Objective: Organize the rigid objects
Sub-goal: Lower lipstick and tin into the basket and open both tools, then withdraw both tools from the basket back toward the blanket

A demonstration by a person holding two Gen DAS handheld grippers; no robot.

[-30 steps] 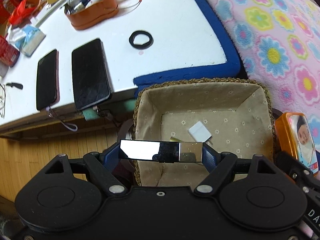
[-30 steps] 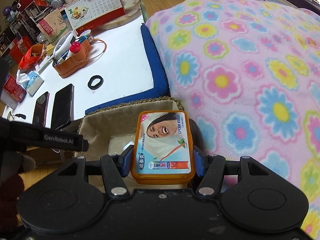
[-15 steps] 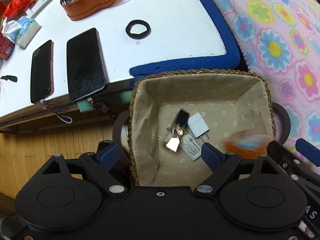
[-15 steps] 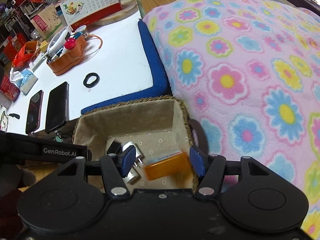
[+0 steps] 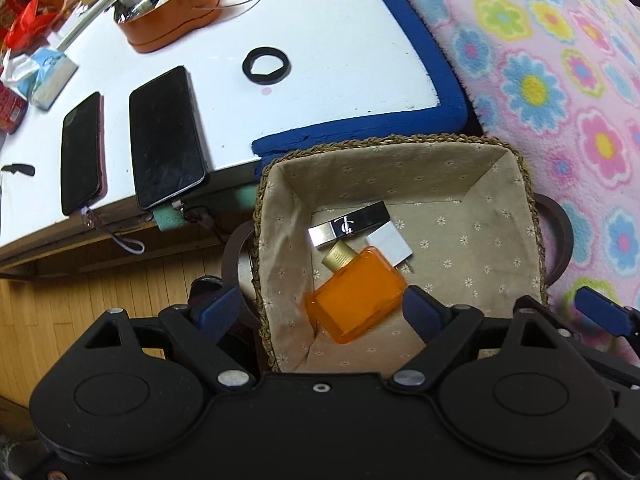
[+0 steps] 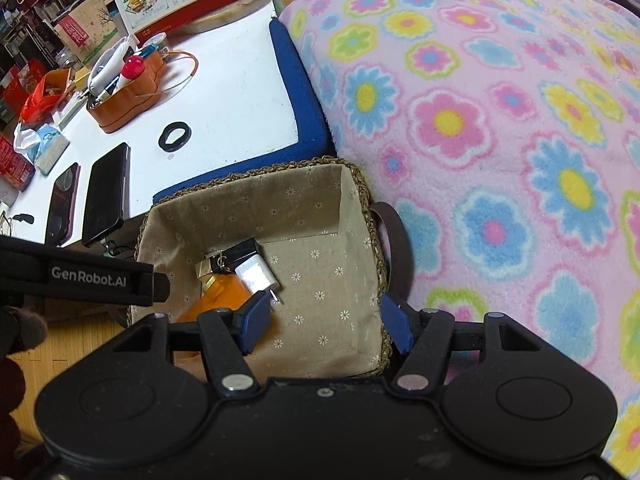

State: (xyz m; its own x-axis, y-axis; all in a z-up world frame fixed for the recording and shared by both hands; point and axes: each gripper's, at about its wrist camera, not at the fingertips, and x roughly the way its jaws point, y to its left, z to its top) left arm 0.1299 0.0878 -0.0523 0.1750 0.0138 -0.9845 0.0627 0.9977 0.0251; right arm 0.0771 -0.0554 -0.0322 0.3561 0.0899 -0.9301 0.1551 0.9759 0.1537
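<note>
Clearly "GenRobot.AI" marks the left gripper; both jaws empty, right gripper opening over basket.

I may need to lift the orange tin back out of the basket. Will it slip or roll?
The orange tin looks flat and rigid, so it is unlikely to roll. Its smooth rounded edges could slip between pads. It leans on the silver case and white charger, so it may shift when nudged.

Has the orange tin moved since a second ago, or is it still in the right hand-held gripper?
Yes. The orange tin has dropped out of the right hand-held gripper, whose jaws are opening with nothing between them, onto the basket floor beside the white charger.
</note>
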